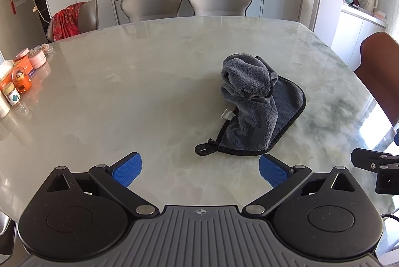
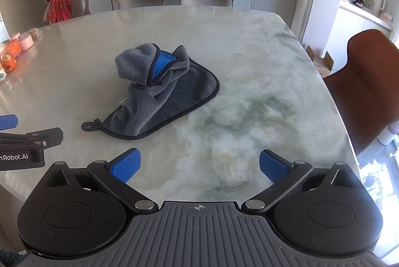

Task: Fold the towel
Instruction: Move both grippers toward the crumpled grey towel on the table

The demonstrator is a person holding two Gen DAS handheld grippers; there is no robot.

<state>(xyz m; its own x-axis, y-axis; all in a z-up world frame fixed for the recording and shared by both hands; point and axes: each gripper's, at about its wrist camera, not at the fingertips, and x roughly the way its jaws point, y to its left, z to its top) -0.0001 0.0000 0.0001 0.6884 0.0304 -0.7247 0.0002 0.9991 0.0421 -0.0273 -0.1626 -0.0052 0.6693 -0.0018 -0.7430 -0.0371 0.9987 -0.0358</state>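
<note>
Grey towel sitting in a crumpled heap on the marble bench, roughly mid-bench, not flat at all. Bunched up tall at the far end, with the near part spread flatter and its black-trimmed edge lying on the stone. Little hanging loop sticking out at the near-left corner, and a small white tag poking out on the left side. From the right wrist view, a patch of blue lining peeking out of the bunched top.

Left tool hovering low over the bench just short of the loop corner — blue pads spread wide, released, gripping nothing. Right tool same story: fingers wide apart, nothing between them, over bare marble to the right of the towel's near edge. Neither one touching the fabric.

Cluster of jars and boxes over at the left edge of the bench, well apart from the towel. Two pale chairs tucked in at the far side, a brown chair off to the right.
</note>
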